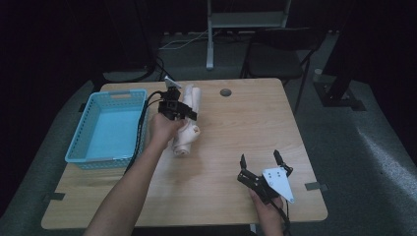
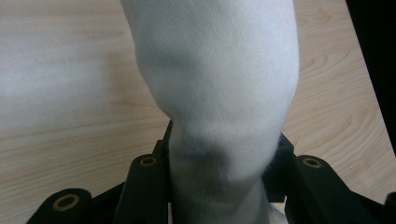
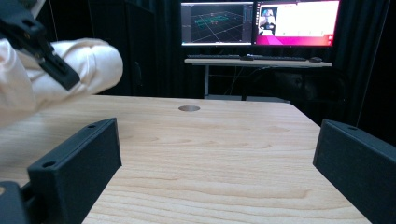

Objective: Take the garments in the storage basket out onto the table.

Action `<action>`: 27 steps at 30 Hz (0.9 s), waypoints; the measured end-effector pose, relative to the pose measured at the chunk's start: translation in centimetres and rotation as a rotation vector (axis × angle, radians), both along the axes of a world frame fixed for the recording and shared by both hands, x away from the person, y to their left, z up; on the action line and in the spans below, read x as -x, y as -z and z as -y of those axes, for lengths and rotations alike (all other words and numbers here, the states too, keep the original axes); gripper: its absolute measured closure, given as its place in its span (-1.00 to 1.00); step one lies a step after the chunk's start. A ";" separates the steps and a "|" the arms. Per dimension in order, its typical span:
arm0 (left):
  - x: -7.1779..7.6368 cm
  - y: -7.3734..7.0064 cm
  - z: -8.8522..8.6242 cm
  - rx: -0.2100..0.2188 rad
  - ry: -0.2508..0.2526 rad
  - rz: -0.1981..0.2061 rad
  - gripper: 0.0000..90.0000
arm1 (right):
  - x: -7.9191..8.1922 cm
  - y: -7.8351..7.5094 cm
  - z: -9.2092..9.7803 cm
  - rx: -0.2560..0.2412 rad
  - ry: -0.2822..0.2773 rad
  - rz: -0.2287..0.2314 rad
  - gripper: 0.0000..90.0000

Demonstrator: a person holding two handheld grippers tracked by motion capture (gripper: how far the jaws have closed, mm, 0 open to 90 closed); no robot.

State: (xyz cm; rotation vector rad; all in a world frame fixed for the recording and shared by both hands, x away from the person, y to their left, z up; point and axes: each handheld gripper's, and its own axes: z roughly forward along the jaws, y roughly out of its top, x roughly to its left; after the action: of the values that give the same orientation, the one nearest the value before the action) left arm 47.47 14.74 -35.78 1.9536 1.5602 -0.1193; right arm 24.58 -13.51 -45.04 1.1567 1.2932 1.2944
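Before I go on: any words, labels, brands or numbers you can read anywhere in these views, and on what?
No text can be read.
Two monitors behind the table show windows, but their writing is too small and blurred to read.
The white sock pinched in the left claw carries no print that I can see.
The blue basket, the table and the open right claw show no label.

No text, label, brand or number can be read anywhere; the two monitors (image 3: 259, 22) beyond the worktop (image 3: 219, 154) show windows too small to make out.
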 end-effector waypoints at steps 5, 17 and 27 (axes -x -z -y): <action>-0.2 1.2 0.3 -0.003 0.008 -0.017 0.38 | 0.0 0.0 0.0 0.001 0.000 0.000 -0.99; -0.4 3.6 0.2 -0.027 -0.013 -0.038 0.38 | 0.0 0.0 0.0 0.001 0.000 0.000 -0.99; -0.5 5.2 1.3 -0.023 -0.005 -0.049 0.38 | 0.0 0.0 0.0 0.002 0.000 -0.001 -0.99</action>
State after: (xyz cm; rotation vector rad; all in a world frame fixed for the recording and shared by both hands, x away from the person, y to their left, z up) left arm 47.95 13.45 -40.97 1.9783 1.6046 -0.1493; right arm 24.58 -13.49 -45.03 1.1558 1.2948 1.2930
